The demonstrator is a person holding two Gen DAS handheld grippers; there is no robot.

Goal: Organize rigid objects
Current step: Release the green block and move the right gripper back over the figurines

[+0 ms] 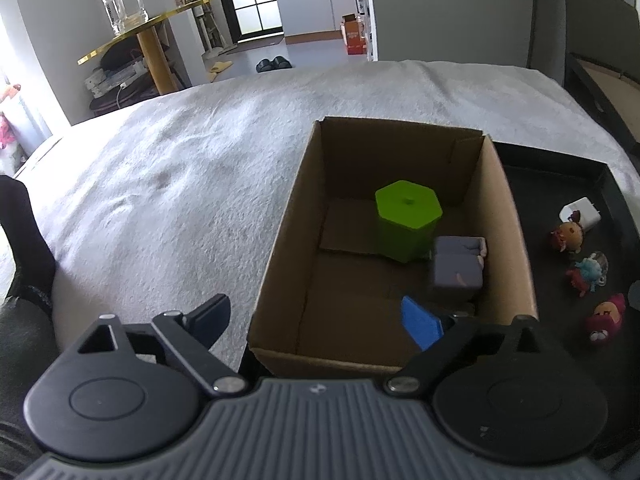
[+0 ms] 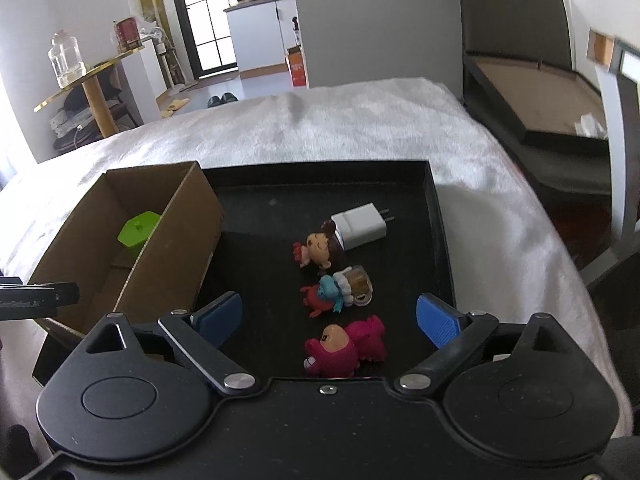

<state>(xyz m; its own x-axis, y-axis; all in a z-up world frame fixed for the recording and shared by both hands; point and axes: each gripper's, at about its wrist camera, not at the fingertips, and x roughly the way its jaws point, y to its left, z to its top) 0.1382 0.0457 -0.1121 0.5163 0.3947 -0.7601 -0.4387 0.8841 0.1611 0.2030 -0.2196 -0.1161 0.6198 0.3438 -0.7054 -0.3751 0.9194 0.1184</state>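
Observation:
A cardboard box [image 1: 280, 264] stands on the white bed; it also shows in the right wrist view [image 2: 172, 240]. It holds a green hexagonal container [image 1: 408, 220] and a grey block [image 1: 456, 268]. My left gripper [image 1: 320, 320] is open and empty, above the box's near edge. A black tray [image 2: 436, 216] to the right holds a white charger [image 2: 360, 226] and three small figurines: a brown-haired one [image 2: 320, 250], a blue-red one [image 2: 332, 294] and a pink one [image 2: 344, 346]. My right gripper [image 2: 328, 320] is open and empty, just above the pink figurine.
The white blanket [image 1: 180, 184] covers the bed around the box and tray. A gold side table with a glass jar [image 1: 124, 0] stands at the far left. A dark bed frame [image 2: 532, 92] lies at the right.

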